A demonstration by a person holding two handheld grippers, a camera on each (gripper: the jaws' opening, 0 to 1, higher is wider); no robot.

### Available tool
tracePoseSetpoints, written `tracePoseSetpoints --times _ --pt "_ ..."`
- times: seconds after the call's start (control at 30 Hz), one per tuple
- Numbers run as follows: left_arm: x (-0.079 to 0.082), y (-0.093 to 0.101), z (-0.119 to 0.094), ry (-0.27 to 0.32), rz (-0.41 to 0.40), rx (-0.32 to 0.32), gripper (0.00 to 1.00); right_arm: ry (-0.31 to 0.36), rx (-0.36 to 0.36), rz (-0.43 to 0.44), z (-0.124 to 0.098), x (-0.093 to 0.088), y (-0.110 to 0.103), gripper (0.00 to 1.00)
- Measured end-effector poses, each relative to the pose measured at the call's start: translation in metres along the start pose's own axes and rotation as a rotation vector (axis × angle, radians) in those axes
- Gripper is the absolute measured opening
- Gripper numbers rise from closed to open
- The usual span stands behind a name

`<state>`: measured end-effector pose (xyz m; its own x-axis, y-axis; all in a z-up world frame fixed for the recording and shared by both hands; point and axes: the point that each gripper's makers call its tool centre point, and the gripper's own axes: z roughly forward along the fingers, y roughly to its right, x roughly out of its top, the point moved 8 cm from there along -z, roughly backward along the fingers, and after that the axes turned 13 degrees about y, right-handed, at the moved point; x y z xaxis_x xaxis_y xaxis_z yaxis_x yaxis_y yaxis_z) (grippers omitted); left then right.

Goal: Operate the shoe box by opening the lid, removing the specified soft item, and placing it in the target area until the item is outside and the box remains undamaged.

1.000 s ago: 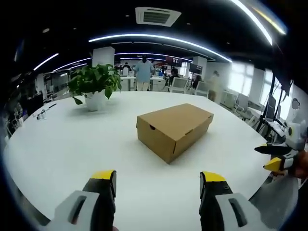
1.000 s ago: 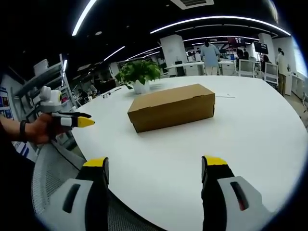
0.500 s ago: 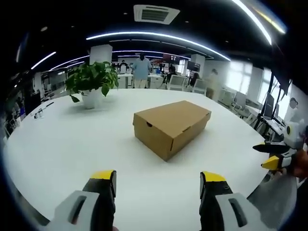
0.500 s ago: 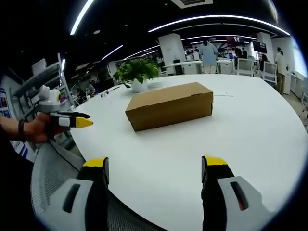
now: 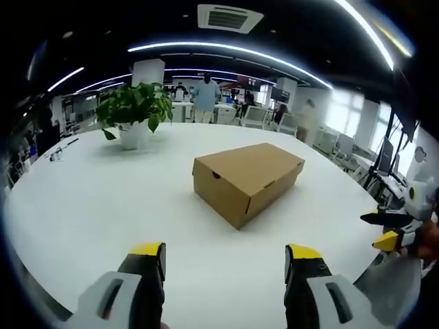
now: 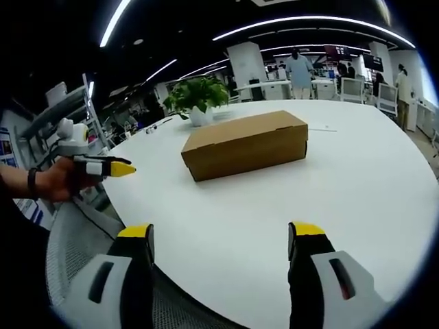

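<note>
A closed brown cardboard shoe box (image 5: 248, 179) (image 6: 245, 143) lies in the middle of a round white table (image 5: 103, 199) (image 6: 357, 185). My left gripper (image 5: 226, 257) is open near the table's edge, well short of the box, with nothing between its yellow-tipped jaws. It also appears at the left of the right gripper view as the left gripper (image 6: 110, 166), held in a hand. My right gripper (image 6: 221, 236) is open too, over the table's edge and apart from the box. In the left gripper view the right gripper (image 5: 387, 229) comes in from the right.
A potted green plant (image 5: 134, 113) (image 6: 197, 101) stands on the table behind the box. A mesh chair back (image 6: 75, 240) sits below the table's edge. Desks, chairs and standing people fill the office beyond. Small items (image 5: 58, 152) lie at the table's far left.
Both views have shifted slightly with the hands; the box sits a little lower in each. The box stays closed and both grippers stay open.
</note>
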<state>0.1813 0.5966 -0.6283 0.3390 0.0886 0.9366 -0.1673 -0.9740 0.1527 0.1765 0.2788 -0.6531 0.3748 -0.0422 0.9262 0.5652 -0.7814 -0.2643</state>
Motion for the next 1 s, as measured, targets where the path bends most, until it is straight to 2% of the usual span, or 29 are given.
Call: tracePoseSetpoints --times 0.33,0.77,1.0 --pt "-0.002 -0.001 0.005 0.005 -0.041 0.014 0.72 -0.018 0.015 0.037 0.002 -0.002 0.0 0.77" --pt "-0.008 -0.001 0.016 0.002 -0.079 0.015 0.72 -0.044 -0.001 0.074 0.004 -0.004 0.004 0.77" --pt "-0.009 -0.002 0.023 0.01 -0.105 0.023 0.72 -0.06 -0.001 0.069 0.015 0.002 0.016 0.77"
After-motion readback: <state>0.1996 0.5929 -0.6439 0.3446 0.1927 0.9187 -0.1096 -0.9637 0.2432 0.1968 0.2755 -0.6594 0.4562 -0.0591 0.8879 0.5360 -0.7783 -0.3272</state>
